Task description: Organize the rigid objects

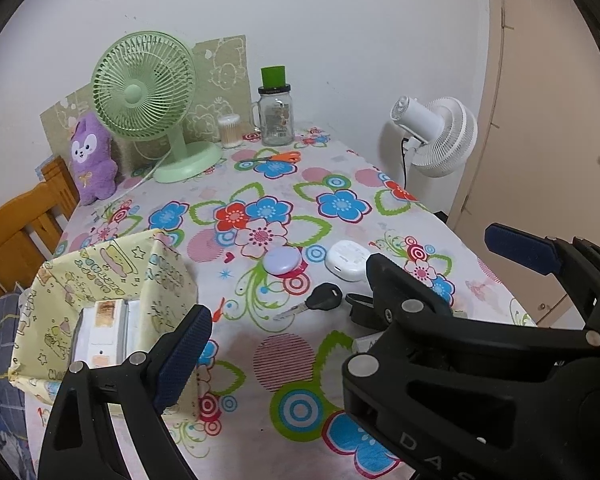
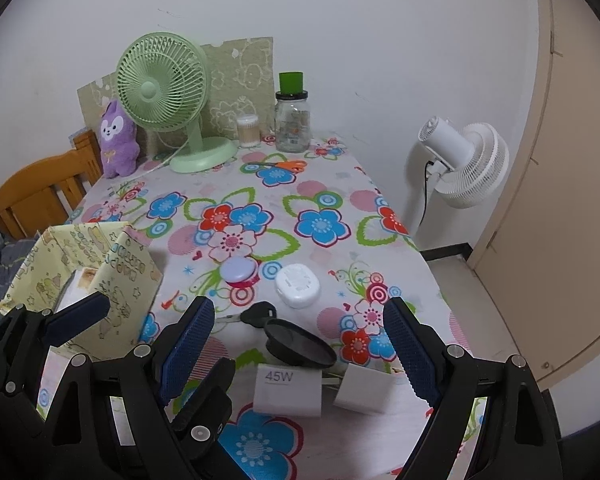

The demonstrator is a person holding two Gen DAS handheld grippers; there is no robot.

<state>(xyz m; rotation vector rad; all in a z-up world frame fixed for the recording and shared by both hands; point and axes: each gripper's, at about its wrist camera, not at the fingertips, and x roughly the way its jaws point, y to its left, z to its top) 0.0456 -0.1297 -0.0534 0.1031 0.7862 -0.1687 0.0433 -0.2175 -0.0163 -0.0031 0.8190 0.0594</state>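
The flowered bench [image 2: 324,200] stretches ahead of both sets of jaws. The yellow patterned box [image 1: 100,280] sits just past the left gripper [image 1: 340,280], whose jaws stand wide apart, holding nothing. The right gripper [image 2: 300,344] is spread and empty too; between its jaws lie two white chargers [image 2: 288,392], a black round lid [image 2: 300,344], then a black key [image 2: 256,316], with a white case [image 2: 298,284] and lilac disc [image 2: 238,270] beyond.
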